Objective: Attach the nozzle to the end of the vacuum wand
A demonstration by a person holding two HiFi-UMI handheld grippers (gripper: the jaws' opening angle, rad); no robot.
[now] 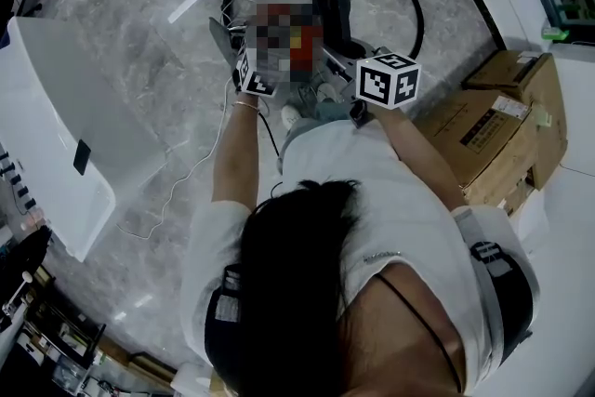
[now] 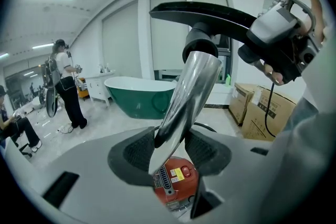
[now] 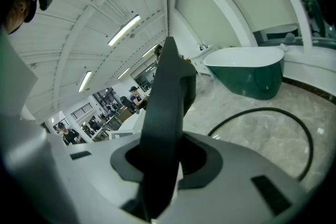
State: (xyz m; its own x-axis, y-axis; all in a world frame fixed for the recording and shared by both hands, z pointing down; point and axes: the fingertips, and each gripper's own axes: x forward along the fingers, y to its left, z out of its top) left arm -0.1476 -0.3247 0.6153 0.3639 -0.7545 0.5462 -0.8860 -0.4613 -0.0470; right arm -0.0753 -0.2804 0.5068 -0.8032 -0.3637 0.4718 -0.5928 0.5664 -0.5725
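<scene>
Left claw [image 2: 169,150] is clenched on the chrome wand [image 2: 191,81], and the right claw [image 3: 163,157] is clamped on the black nozzle [image 3: 169,102]. Both things hang in the air over the marble floor [image 1: 139,42], above the red vacuum body [image 2: 176,181]. The wand's long axis runs from the left jaws up and away. Its far end meets the nozzle's collar, and the nozzle's long axis lies crosswise, like a T. Seating looks to be the step in hand. Next, the 2 claws should press together along the wand's axis, keeping collar and tube in line.
</scene>
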